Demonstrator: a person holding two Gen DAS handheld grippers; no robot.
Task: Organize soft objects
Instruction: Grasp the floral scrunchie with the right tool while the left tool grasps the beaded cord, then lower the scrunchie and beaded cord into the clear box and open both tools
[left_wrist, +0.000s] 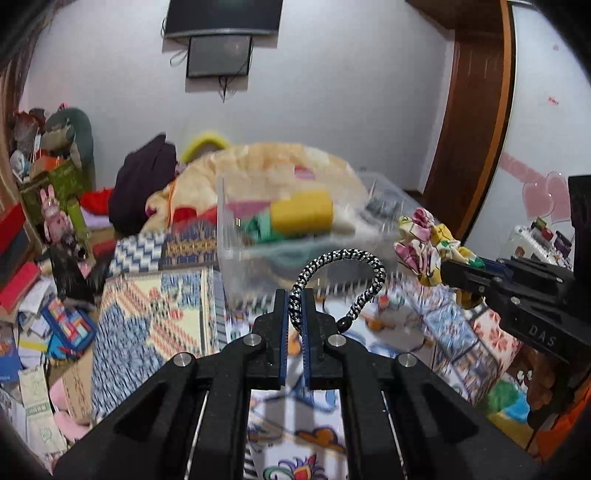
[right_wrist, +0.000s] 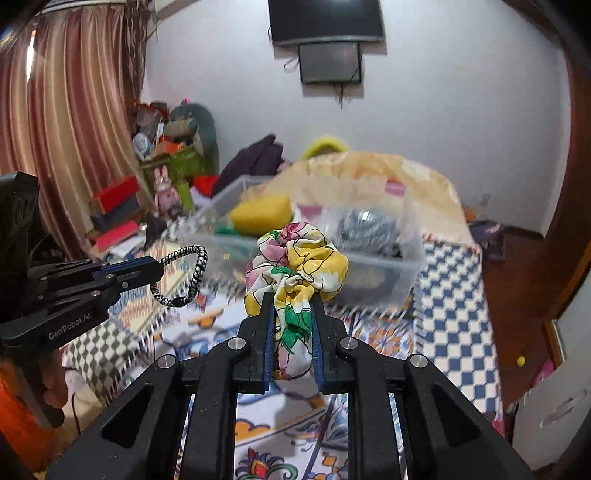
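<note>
Snagging is our worry: left tool (left_wrist: 295, 314) pinches the braided hair tie (left_wrist: 343, 273), right tool (right_wrist: 293, 325) clamps the floral scrunchie (right_wrist: 295, 266), both short of the clear bin (right_wrist: 410, 258), so either could catch its rim.

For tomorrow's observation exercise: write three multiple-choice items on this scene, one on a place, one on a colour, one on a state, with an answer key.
1. Where is the yellow sponge?
A. inside the clear plastic bin
B. on the floor
C. on the wall

2. What colours is the braided hair tie?
A. red
B. black and white
C. plain green

3. How is the floral scrunchie held?
A. lying loose on the bed
B. hanging from a hook
C. pinched in the right gripper

Key: 1 A, it shows through the bin's wall; 2 B, the speckled braid in the left gripper; 3 C, jaws closed on the fabric.
</note>
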